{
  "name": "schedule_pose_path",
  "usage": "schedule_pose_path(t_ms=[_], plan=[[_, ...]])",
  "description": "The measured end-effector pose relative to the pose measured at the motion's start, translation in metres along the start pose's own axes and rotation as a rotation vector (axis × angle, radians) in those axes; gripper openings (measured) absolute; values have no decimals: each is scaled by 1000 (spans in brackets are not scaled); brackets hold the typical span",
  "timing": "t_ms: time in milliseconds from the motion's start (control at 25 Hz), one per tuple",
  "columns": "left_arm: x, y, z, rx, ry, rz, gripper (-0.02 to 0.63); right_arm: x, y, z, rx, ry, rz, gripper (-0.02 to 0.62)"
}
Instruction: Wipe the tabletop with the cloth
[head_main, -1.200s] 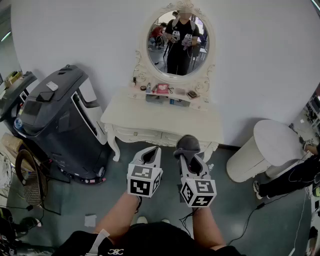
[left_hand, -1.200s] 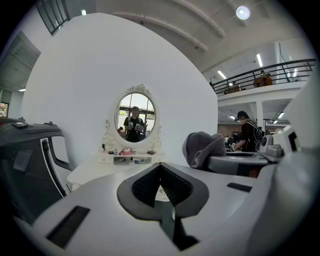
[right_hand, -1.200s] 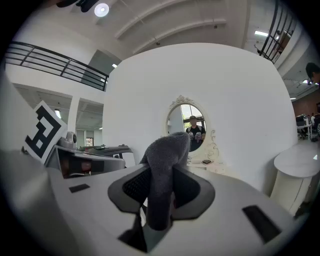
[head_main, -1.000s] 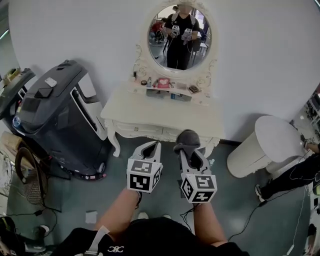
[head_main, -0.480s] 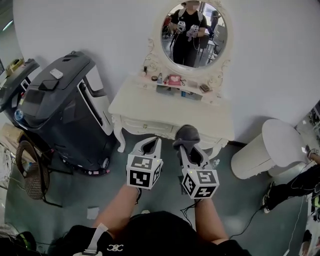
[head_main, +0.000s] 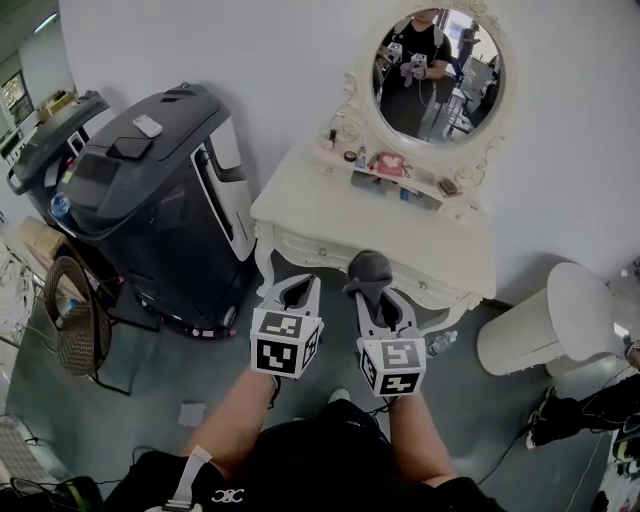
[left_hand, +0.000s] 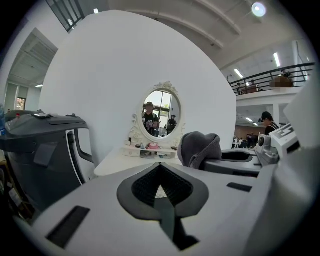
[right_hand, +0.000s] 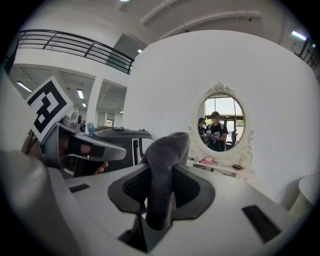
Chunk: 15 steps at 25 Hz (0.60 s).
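Dressing table (head_main: 400, 238) slid right in head view vs 1 s ago, now nearer: approach underway, no wiping yet. Grey cloth (head_main: 369, 267) pinched in R gripper (head_main: 372, 289), short of table. L gripper (head_main: 297, 291) jaws together, empty (both poses unchanged).

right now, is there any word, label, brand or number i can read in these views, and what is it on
No text reads in any view.
Left gripper and right gripper cubes: black-and-white square marker patterns, not words.
White logo on the person's black garment: too small to read.
Small items on the white vanity table's shelf: labels too small.
Dark grey cloth: no print.
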<state>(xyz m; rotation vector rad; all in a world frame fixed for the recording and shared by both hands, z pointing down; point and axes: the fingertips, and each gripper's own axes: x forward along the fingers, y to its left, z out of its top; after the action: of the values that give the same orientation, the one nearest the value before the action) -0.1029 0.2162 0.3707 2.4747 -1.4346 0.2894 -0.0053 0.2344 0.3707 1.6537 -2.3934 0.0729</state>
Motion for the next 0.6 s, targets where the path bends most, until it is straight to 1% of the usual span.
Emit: schedule_pose_path(t_ms=[80, 200, 240, 400, 600], plan=[[0, 12, 0, -11, -2, 20, 6, 11, 4, 2, -47, 10, -1, 107], [5, 28, 0, -20, -3, 46, 6, 29, 9, 5, -192, 28, -42, 107], [9, 33, 0, -19, -2, 55, 6, 35, 11, 5, -214, 34, -42, 107], [27, 54, 2, -11, 9, 90, 6, 72, 9, -4, -181, 64, -6, 107], [63, 89, 13, -7, 25, 132, 6, 126, -9, -2, -146, 72, 13, 107]])
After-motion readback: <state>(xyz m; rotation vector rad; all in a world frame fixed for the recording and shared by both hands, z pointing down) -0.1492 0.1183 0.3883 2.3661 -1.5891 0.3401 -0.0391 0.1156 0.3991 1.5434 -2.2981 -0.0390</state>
